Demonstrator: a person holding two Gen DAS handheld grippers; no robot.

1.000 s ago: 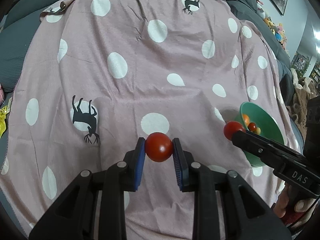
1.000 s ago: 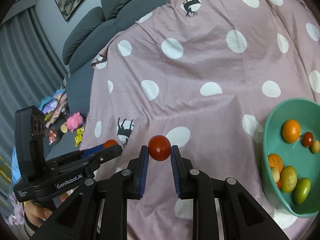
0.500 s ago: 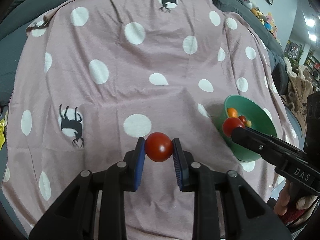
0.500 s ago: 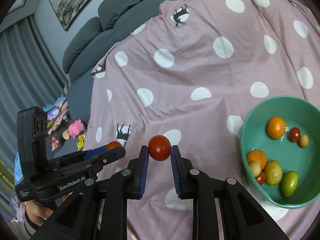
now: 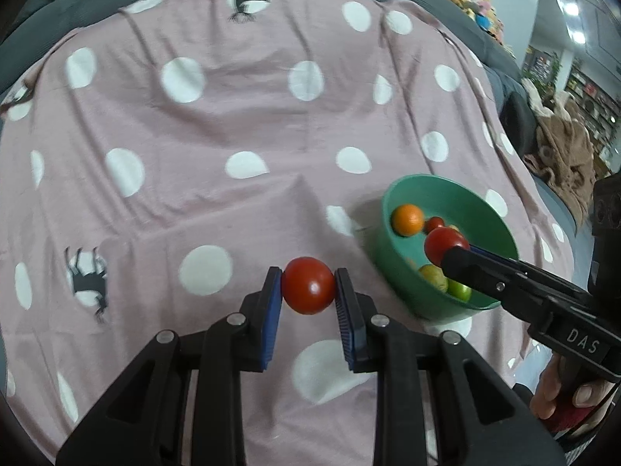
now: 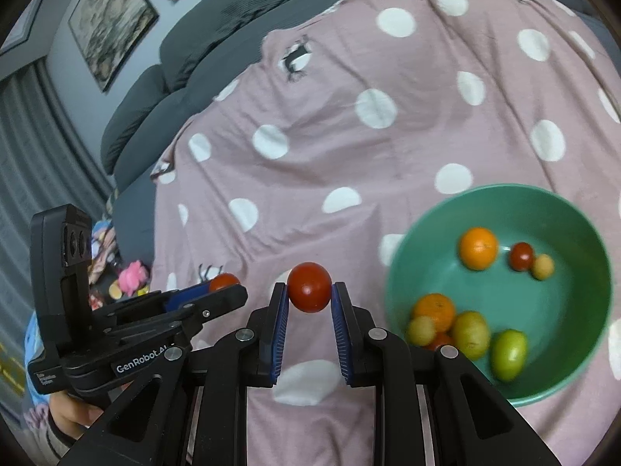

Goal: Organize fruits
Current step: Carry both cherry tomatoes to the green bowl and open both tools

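Observation:
My left gripper (image 5: 308,287) is shut on a red tomato (image 5: 307,284) above the pink spotted blanket (image 5: 233,124), left of the green bowl (image 5: 399,256). My right gripper (image 6: 309,291) is shut on another red tomato (image 6: 309,286), held just left of the green bowl (image 6: 419,248). In the left wrist view the right gripper's tomato (image 5: 445,244) hangs over the bowl's near side. The bowl holds two oranges (image 6: 478,247), a small red tomato (image 6: 521,256), and several yellow and green fruits (image 6: 509,353). The left gripper's tomato (image 6: 224,282) shows in the right wrist view.
The blanket covers a grey sofa (image 6: 163,89). Toys and clutter (image 6: 132,275) lie on the floor at the left. A brown throw (image 5: 562,151) and shelves stand at the far right.
Both grippers, each still holding its tomato, have moved toward the bowl. The bowl now looks larger and nearer, and the right gripper's tomato is over its near side.

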